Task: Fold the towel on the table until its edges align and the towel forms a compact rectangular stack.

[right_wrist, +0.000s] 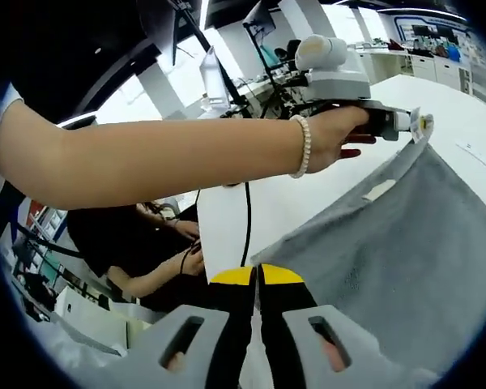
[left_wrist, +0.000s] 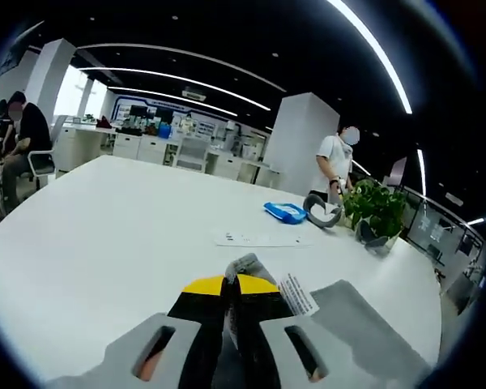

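I've got my left hand-held gripper [left_wrist: 231, 285] and right hand-held gripper [right_wrist: 257, 277] each clamped on a corner of the grey towel [right_wrist: 405, 251], stretched sagging over the white tabletop [left_wrist: 105, 235]; soft, limp, best held by corners.

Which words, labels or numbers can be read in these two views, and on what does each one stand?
None can be read.
Towel tag: printed lines, too small.
Paper sheet on the white table: small marks, blurred.
Blue packet: no legible print.
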Motion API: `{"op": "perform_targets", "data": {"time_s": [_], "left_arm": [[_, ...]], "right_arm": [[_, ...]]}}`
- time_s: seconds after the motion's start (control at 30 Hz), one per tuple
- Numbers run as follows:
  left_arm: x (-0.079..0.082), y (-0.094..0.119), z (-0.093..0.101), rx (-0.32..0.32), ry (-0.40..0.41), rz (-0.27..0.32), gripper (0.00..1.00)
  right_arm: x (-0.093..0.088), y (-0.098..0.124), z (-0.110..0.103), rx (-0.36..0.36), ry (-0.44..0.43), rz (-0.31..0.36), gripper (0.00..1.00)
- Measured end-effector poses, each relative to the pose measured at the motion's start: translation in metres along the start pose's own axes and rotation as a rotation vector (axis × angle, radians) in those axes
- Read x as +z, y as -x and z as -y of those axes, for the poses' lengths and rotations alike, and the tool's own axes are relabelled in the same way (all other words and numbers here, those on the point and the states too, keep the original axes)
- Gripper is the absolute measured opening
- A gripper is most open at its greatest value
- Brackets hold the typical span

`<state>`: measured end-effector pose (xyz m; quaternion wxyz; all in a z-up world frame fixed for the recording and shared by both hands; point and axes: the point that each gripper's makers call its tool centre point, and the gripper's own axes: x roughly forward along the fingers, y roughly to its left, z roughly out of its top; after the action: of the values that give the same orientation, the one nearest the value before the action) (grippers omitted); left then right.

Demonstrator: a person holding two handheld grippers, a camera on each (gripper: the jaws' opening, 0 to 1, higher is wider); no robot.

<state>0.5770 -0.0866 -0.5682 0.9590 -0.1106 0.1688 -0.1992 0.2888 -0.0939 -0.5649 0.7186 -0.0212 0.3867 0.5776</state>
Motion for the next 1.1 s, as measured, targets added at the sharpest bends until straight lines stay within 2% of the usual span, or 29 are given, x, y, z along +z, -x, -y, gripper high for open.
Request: {"op": "perform_targets", "data": {"time_s": [0.17,0.47,0.8,1.1], "left_arm": [[-0.004,0.000,-0.002,0.006,0.004,-0.001,0.04],[-0.011,0.000,-0.007,0.015,0.006,-0.019,0.04],[-0.025,-0.002,-0.021,0.035,0.026,-0.048,0.05],[-0.035,-0.005,-0.029,0.045,0.038,-0.073,0.06]], "right_arm": [[0.000,-0.003,0.001,0.020,-0.033,0.010,0.00],[-0.005,-0.015,0.005,0.011,-0.022,0.000,0.00],[-0.008,-0.035,0.012,0.010,-0.018,-0.028,0.00],[-0.015,-0.044,0.016,0.011,0.007,-0.062,0.00]]}}
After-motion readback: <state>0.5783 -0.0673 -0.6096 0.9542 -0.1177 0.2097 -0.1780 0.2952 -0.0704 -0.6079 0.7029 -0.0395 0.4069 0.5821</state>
